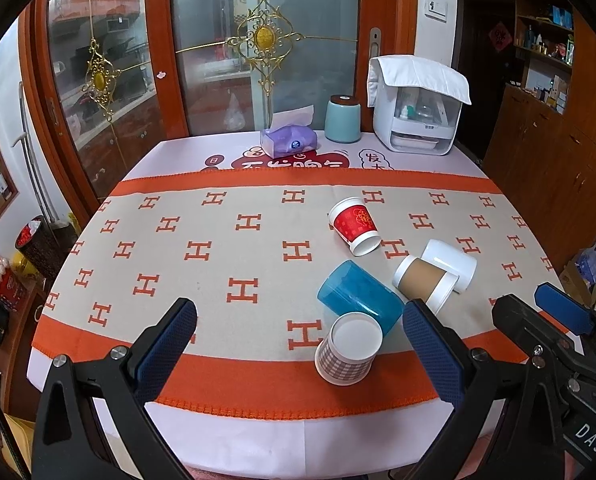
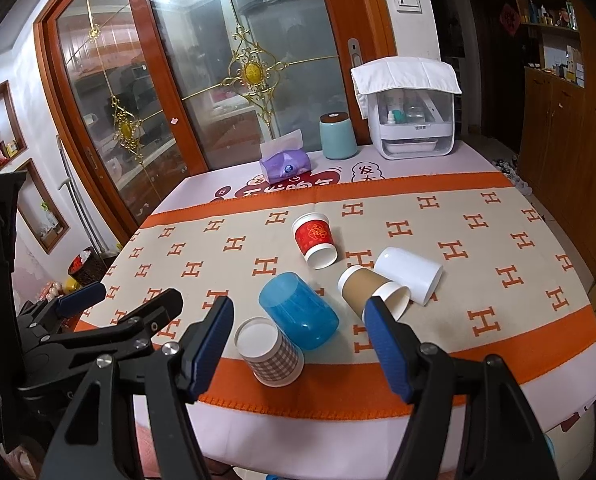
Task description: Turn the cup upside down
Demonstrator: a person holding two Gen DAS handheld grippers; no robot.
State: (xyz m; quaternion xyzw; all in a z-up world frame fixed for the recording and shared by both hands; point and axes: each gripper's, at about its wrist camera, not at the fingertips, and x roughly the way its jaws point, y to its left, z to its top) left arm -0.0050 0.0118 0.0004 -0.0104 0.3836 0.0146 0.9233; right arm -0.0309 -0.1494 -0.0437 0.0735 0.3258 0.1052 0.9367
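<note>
Cups: five lie tipped on patterned-cloth worktop (image 1: 258, 184) | nearest: checked paper cup (image 1: 348, 348) leaning against blue translucent plastic cup (image 1: 360, 298) | left gripper (image 1: 298, 344), right gripper (image 2: 300, 344): fingers wide apart, empty, hovering short, likely pre-grasp.

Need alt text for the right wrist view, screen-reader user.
Five cups lie tipped on an orange H-patterned cloth: a checked paper cup, blue plastic cup, red paper cup, brown-sleeved cup and white cup. The open right gripper frames them, holding nothing; the left gripper shows at left.
</note>
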